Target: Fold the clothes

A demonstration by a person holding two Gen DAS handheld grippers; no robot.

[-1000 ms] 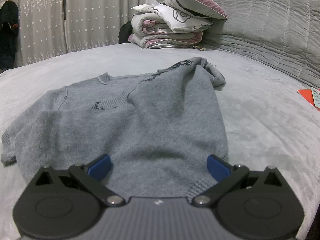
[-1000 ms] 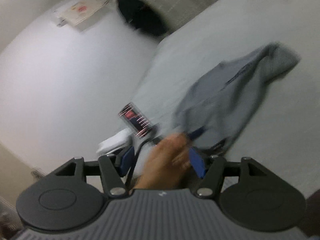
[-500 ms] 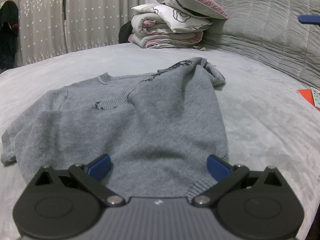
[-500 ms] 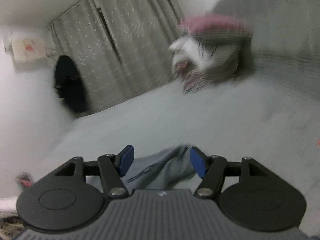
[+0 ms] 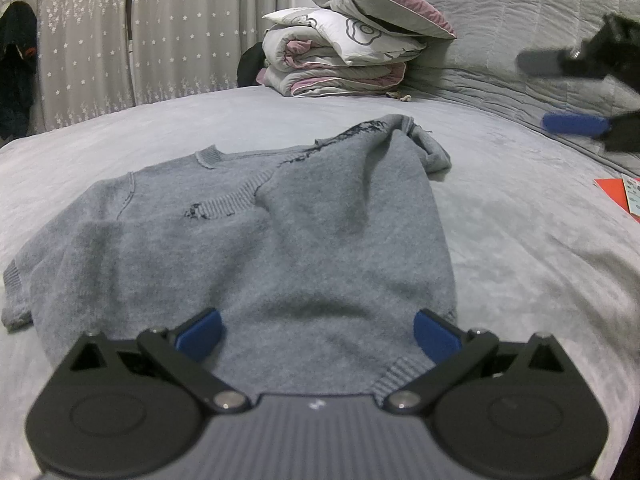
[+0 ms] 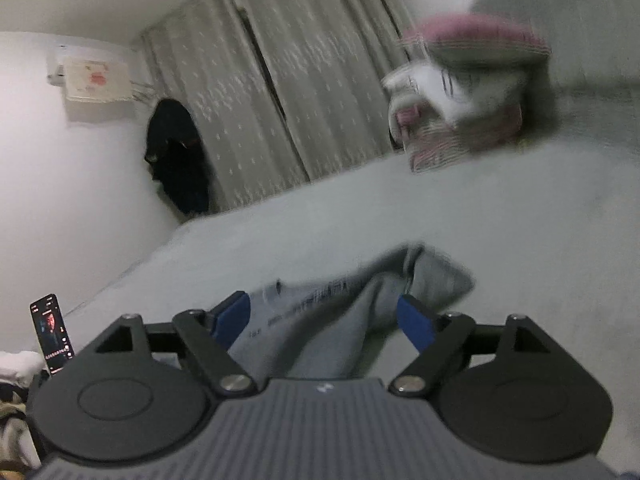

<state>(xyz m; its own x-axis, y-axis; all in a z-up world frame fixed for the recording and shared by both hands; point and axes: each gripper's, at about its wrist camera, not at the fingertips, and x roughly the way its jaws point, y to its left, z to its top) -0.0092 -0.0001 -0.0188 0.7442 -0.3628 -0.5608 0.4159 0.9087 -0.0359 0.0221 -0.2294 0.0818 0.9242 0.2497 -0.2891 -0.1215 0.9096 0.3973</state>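
Observation:
A grey knit sweater (image 5: 256,232) lies spread on the grey bed (image 5: 520,232), one side folded over its middle and a sleeve bunched at the far right. My left gripper (image 5: 318,330) stands open low over the sweater's near hem, nothing between its blue pads. The right gripper (image 5: 576,92) shows in the left wrist view, blurred in the air at the right edge. In the right wrist view the right gripper (image 6: 324,316) is open above the bunched sleeve end of the sweater (image 6: 360,304), apart from it.
Folded quilts and a pillow (image 5: 352,40) are stacked at the head of the bed by the padded headboard (image 5: 520,12). A red card (image 5: 618,196) lies at the bed's right edge. Curtains (image 5: 120,32) hang behind. A phone (image 6: 52,332) stands at the left.
The right gripper has swung up from pointing at the floor and a hand to facing along the bed, and now comes down toward the sweater's sleeve. The left gripper has not moved.

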